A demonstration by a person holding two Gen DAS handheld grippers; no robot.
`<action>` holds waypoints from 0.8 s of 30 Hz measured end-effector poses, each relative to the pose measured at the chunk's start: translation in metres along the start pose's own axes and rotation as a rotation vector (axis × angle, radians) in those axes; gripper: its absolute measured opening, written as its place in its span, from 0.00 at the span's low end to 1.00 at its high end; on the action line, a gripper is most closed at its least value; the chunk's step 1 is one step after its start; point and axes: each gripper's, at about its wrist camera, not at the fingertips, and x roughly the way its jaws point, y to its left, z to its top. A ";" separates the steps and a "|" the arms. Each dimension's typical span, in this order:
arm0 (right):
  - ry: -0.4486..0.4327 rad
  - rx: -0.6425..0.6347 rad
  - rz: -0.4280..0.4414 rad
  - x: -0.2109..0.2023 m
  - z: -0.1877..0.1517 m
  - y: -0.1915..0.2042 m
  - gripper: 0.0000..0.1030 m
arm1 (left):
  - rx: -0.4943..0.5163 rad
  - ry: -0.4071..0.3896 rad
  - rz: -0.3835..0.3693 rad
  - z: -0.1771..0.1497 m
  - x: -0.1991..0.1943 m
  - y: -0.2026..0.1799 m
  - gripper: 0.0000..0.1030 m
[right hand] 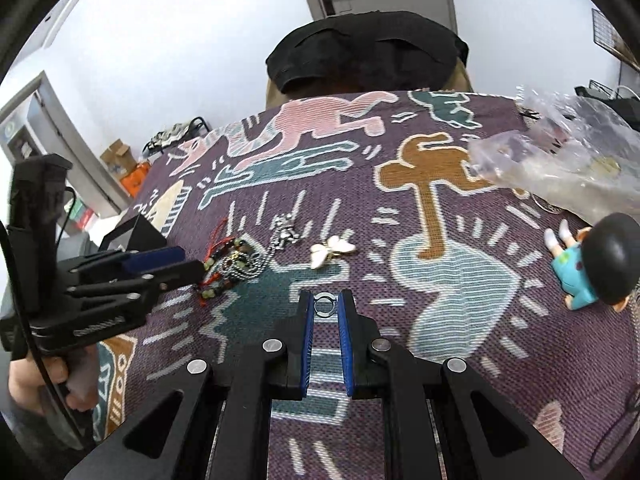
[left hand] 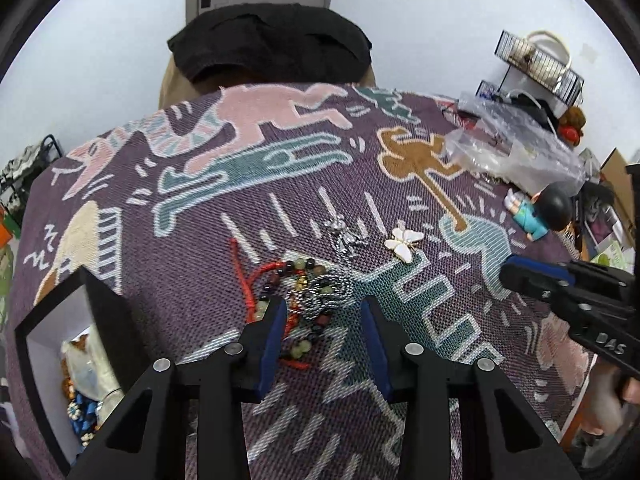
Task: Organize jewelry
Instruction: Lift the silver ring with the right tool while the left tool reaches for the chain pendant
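Note:
My left gripper (left hand: 324,310) is open over a heap of beaded bracelets with red cord and a ball chain (left hand: 308,292), its left finger touching the heap. The heap also shows in the right wrist view (right hand: 230,264). A silver charm pendant (left hand: 344,234) and a white butterfly brooch (left hand: 406,244) lie just beyond. My right gripper (right hand: 325,305) is shut on a small silver ring (right hand: 325,304) just above the cloth. The right gripper shows at the right edge of the left wrist view (left hand: 516,270). A black jewelry box (left hand: 56,344) with beads inside sits at the left.
A patterned purple cloth (left hand: 280,184) covers the table. A figurine with a black head (right hand: 600,268) lies at the right, next to crumpled clear plastic bags (right hand: 560,160). A wire rack (left hand: 536,64) stands at the back right. A chair with a black garment (left hand: 272,40) stands behind the table.

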 end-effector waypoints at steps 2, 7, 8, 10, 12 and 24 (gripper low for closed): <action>-0.003 0.007 0.002 -0.002 -0.001 -0.004 0.13 | 0.004 0.014 0.002 0.000 0.008 -0.002 0.39; -0.007 0.032 0.003 -0.004 -0.005 -0.018 0.13 | 0.006 0.034 0.005 0.004 0.022 -0.010 0.39; -0.008 0.040 0.004 -0.004 -0.006 -0.022 0.13 | 0.012 0.033 0.007 0.006 0.023 -0.012 0.39; -0.013 0.053 0.004 -0.005 -0.008 -0.027 0.13 | 0.031 0.027 0.014 0.012 0.026 -0.020 0.39; -0.019 0.067 0.008 -0.007 -0.009 -0.033 0.13 | 0.050 0.027 0.020 0.019 0.031 -0.026 0.39; -0.054 0.124 0.008 -0.027 -0.016 -0.066 0.13 | 0.054 0.079 0.063 0.044 0.080 -0.028 0.39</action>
